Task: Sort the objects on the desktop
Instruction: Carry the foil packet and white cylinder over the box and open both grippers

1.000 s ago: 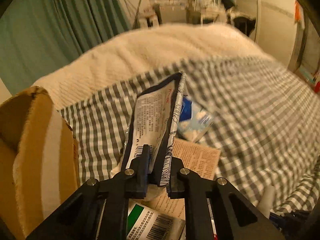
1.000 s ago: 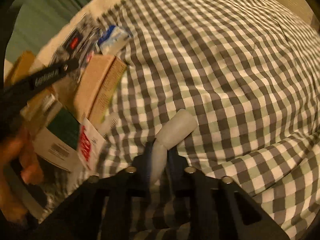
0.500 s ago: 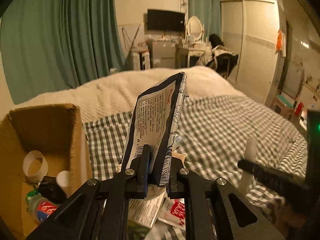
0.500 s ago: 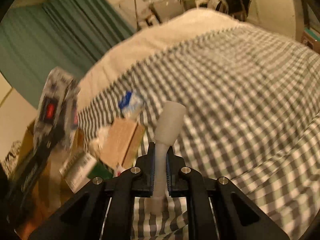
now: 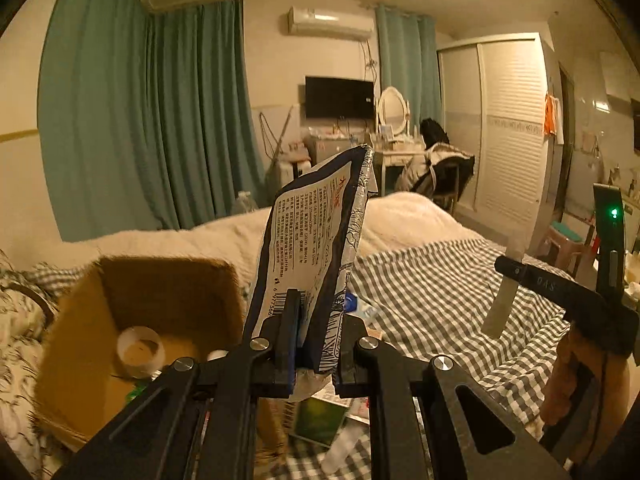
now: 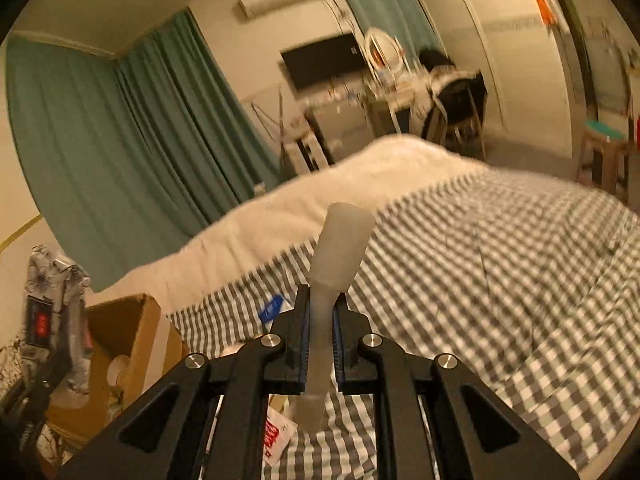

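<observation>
Two tools, each carrying one thing toward the box

Low in each frame, the left tool (image 5: 314, 344) is clenched on one printed packet (image 5: 316, 240) and the right tool (image 6: 320, 344) on one pale tube (image 6: 340, 248). It is best to keep both squeezed tight until over the one cardboard box (image 5: 168, 280), lower left, with one tape roll (image 5: 140, 346) inside. Beyond lies one checked bed (image 6: 500, 280).

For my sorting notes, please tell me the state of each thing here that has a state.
left gripper: shut on the pouch
pouch: upright, lifted off the bed
right gripper: shut on the tube
tube: lifted, cap end away from the camera
cardboard box: open, partly filled
tape roll: inside the box
</observation>
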### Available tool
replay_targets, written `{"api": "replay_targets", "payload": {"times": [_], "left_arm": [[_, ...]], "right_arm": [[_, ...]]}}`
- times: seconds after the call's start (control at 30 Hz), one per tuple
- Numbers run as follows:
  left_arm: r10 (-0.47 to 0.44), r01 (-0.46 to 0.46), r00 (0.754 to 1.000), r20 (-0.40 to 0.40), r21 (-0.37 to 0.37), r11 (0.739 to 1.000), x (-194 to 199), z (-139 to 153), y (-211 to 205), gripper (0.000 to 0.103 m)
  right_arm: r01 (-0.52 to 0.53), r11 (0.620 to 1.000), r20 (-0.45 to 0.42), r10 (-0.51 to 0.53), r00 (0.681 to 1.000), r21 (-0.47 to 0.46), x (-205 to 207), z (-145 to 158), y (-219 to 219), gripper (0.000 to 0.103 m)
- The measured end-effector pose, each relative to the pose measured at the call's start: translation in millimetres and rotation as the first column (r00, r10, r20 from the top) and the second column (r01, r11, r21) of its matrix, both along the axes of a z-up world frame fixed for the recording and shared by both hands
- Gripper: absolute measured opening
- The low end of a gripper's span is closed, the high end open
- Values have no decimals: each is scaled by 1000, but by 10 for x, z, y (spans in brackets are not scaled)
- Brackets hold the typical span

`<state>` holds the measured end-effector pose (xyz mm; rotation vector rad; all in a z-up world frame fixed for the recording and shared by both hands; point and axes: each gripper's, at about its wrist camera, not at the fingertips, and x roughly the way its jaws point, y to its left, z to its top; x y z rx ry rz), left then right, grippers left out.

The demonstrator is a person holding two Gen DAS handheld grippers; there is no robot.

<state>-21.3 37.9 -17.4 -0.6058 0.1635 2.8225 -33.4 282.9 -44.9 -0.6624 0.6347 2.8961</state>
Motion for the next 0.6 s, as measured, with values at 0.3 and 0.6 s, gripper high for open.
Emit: {"api": "replay_targets", "payload": {"times": [0.3, 0.6], "left_arm": [[53, -53, 995, -84, 5, 999, 169, 88, -346, 12], [105, -99, 982, -156, 48, 994, 230, 196, -717, 12]], "right_arm": [[-16, 996, -106, 26, 994, 92, 134, 357, -361, 9], [-17, 987, -168, 44, 985, 160, 213, 519, -692, 10]]}}
